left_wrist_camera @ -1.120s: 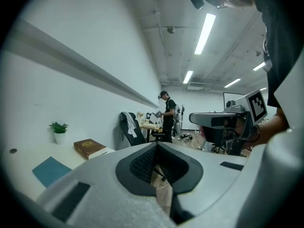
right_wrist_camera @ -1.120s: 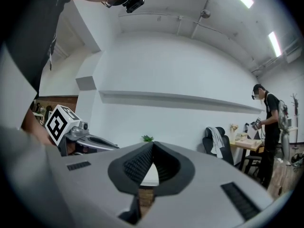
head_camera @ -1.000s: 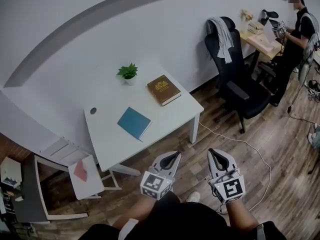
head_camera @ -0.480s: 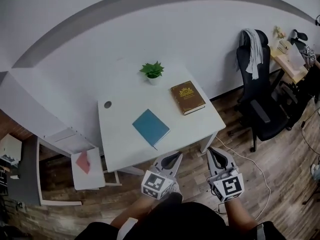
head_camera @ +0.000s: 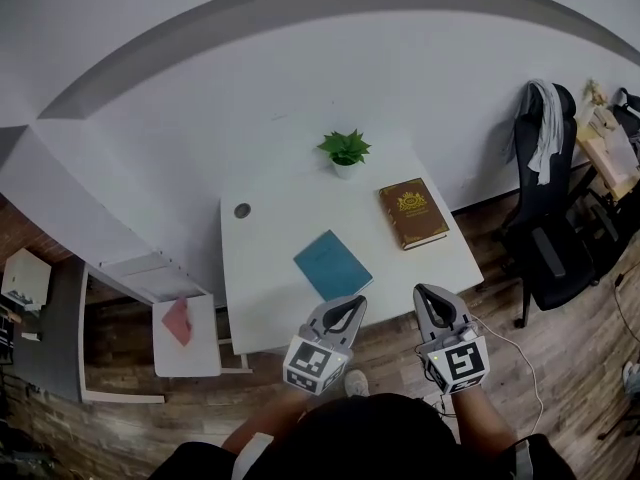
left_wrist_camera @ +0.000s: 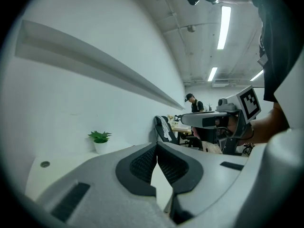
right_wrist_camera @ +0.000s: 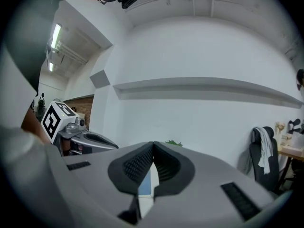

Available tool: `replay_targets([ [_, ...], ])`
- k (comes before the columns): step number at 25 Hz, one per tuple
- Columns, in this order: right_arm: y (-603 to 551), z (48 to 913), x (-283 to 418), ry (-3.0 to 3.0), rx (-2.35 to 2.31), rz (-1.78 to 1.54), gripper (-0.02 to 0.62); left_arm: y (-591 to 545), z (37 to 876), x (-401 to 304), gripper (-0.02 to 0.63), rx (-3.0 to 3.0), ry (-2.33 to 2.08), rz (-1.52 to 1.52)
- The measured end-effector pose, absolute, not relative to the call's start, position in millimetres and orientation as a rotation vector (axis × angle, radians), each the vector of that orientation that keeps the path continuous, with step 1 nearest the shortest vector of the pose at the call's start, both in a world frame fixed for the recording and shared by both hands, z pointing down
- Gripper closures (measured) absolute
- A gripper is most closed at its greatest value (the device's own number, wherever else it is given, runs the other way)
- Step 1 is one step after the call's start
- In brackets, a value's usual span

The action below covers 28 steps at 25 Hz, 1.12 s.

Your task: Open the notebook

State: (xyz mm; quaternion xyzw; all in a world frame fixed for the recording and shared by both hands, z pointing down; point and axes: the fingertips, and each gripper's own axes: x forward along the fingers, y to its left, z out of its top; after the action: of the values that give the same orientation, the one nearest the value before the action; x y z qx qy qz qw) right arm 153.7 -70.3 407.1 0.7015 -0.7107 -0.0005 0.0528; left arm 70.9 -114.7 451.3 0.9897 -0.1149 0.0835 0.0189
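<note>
A closed blue notebook (head_camera: 332,265) lies flat near the front edge of the white table (head_camera: 268,260). In the right gripper view a strip of the blue notebook (right_wrist_camera: 145,185) shows through the gap below the jaws. Both grippers hover side by side just short of the table's front edge. My left gripper (head_camera: 347,304) is shut and holds nothing, with its tips just short of the notebook's near corner. My right gripper (head_camera: 427,294) sits to the notebook's right, also shut with nothing in it. In each gripper view the jaws meet at the tips: left gripper (left_wrist_camera: 156,145), right gripper (right_wrist_camera: 153,145).
A thick brown book (head_camera: 412,213) and a small potted plant (head_camera: 344,152) sit farther back on the table. Left of the table stands a low white stool (head_camera: 186,356) with a red object (head_camera: 178,319) on it. A black office chair (head_camera: 546,223) with a grey garment is at right.
The table, notebook and chair have slid rightward and nearer in the head view. Both grippers now sit at the table's front edge, still shut.
</note>
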Motion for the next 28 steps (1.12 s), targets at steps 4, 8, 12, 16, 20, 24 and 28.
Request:
replay_targets([
  [4,-98.4,407.5,153.8,-2.162,2.136,-0.008,0.594,-147.5,457.1,59.6,0.6,3.079,-0.427,0.277],
  [8,-117.4,415.8,157.7,-2.155,2.108,-0.002,0.594,-169.6,463.4,48.9,0.6,3.063,-0.5,0.271],
  [12,-131.6,427.7,161.6,-2.159,2.06,0.056,0.594,-180.8,473.7,45.1,0.6,3.033,-0.546,0.291],
  [16,-146.4,429.9,166.2,-2.2,2.022,0.044,0.594,-183.2,491.9,47.4,0.6,3.003,-0.581,0.359],
  [20,-156.4,437.9,170.9,-2.232,1.974,0.051,0.594,-186.8,505.4,57.2,0.6,2.982,-0.636,0.41],
  [24,-164.8,453.0,176.4,-2.271,1.906,0.124,0.594,-193.3,528.5,70.2,0.6,2.967,-0.715,0.546],
  [28,-171.3,466.8,182.5,-2.309,1.828,0.162,0.594,-196.7,554.3,89.0,0.59,2.974,-0.74,0.679],
])
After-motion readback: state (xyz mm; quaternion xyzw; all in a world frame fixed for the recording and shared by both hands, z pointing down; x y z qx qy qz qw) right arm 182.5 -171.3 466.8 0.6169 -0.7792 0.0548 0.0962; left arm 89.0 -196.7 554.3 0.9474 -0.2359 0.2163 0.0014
